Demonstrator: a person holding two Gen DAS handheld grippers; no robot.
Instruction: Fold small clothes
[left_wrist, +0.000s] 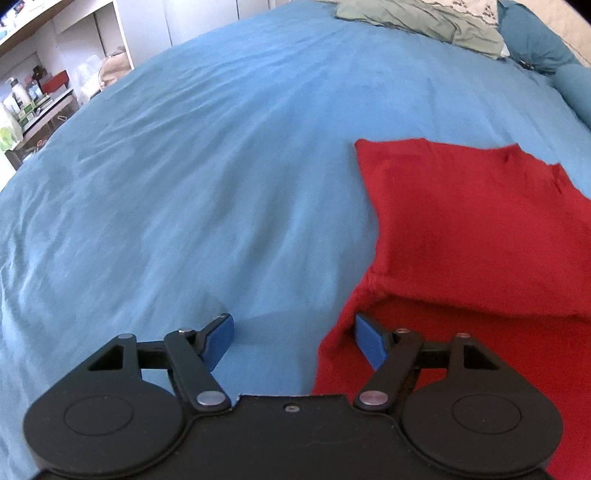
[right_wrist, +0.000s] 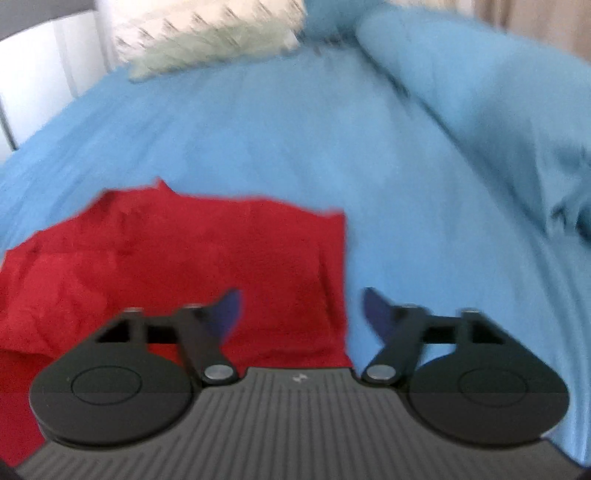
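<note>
A small red garment (left_wrist: 469, 229) lies partly folded on the blue bedsheet (left_wrist: 207, 177), at the right of the left wrist view. My left gripper (left_wrist: 294, 334) is open and empty, low over the sheet at the garment's near left edge; its right finger sits over the red cloth. In the right wrist view the garment (right_wrist: 207, 251) lies at the lower left on the sheet (right_wrist: 406, 177). My right gripper (right_wrist: 302, 308) is open and empty above the garment's right edge. This view is blurred.
A grey-green pillow (left_wrist: 424, 22) and a blue pillow (left_wrist: 532, 44) lie at the head of the bed. A shelf with clutter (left_wrist: 33, 96) stands past the bed's left edge. A rolled blue duvet (right_wrist: 498, 110) runs along the right side.
</note>
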